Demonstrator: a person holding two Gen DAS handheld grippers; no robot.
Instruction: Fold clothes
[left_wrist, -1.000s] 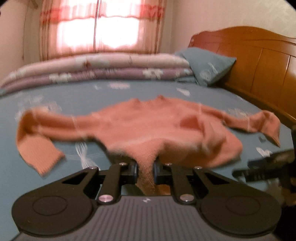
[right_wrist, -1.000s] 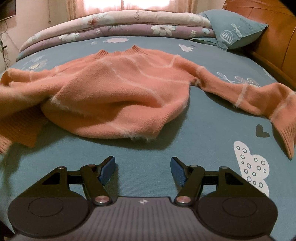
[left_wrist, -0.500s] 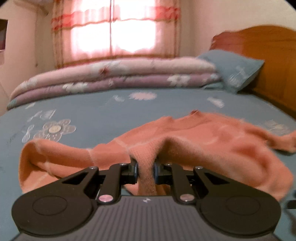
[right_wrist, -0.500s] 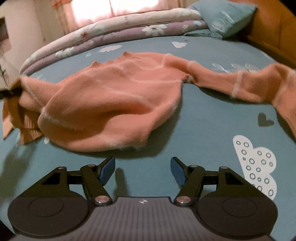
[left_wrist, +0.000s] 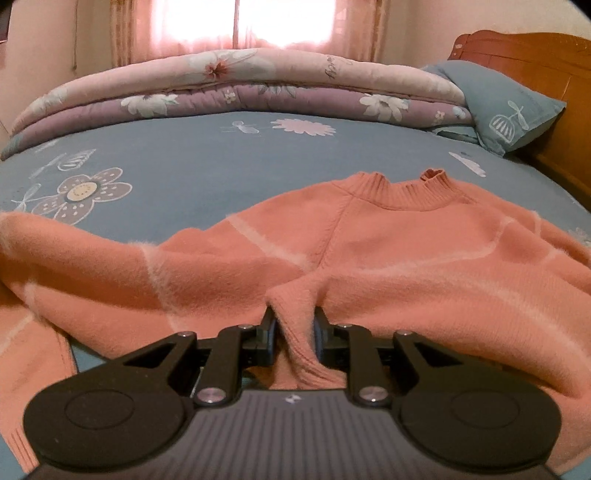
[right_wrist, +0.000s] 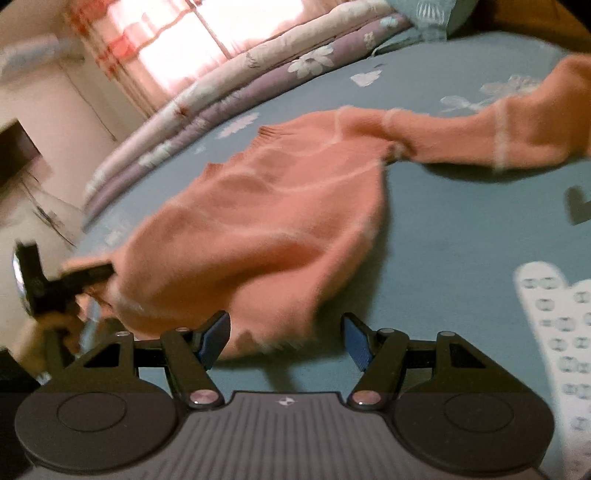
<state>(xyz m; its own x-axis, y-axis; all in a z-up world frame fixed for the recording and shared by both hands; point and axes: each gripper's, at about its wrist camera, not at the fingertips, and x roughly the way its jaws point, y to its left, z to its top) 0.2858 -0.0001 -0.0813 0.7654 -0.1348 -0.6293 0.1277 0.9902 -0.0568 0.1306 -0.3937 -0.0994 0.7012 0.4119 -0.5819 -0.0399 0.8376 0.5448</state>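
- A bed (left_wrist: 229, 166) covered by a blue-grey sheet printed with flowers and clouds fills both views.
- A folded quilt (left_wrist: 258, 88), pink over purple with white flowers, lies along the bed's far edge, below a bright window with pink curtains (left_wrist: 125, 33).
- A blue pillow (left_wrist: 509, 107) leans beside an orange wooden headboard (left_wrist: 535, 48) at the far right.
- A fuzzy salmon-orange knitted sweater with pale stripes (left_wrist: 406, 251) lies spread on the sheet, ribbed collar toward the quilt, one sleeve stretched out to each side.
- The left gripper (left_wrist: 293, 325) has a bunched fold of the sweater's near edge between its black fingers (left_wrist: 267, 328); the jaws have just been opening, and the fold sits between them with the fabric against both.
- The right gripper (right_wrist: 286, 336) hovers over bare sheet just beside the sweater's hem, its blue-padded fingers (right_wrist: 214, 336) spread wide with nothing between them.
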